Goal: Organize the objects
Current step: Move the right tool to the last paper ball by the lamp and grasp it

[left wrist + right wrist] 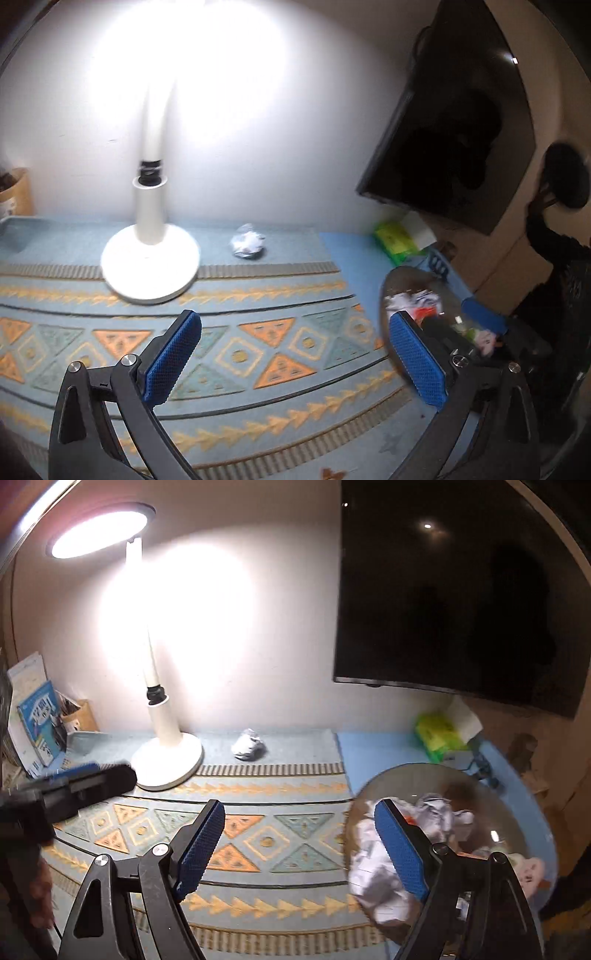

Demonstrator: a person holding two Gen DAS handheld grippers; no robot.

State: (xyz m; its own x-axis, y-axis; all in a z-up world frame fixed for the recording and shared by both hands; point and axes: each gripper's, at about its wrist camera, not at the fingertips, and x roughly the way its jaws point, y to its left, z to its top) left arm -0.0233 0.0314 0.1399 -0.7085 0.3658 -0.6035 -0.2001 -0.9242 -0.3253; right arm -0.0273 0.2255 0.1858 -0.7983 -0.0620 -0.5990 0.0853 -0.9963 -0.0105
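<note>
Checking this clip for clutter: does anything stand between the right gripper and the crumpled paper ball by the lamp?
Nothing visible does. The right gripper is open and empty over bare patterned mat; the paper ball lies alone at the mat's far edge. The lamp base stands to its left, the bowl of paper scraps to the right, both off the line.

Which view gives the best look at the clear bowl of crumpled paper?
The right wrist view: the clear bowl fills the lower right, with crumpled paper visible inside. The left wrist view shows the bowl smaller, blurred and partly hidden behind the left gripper's finger.
</note>
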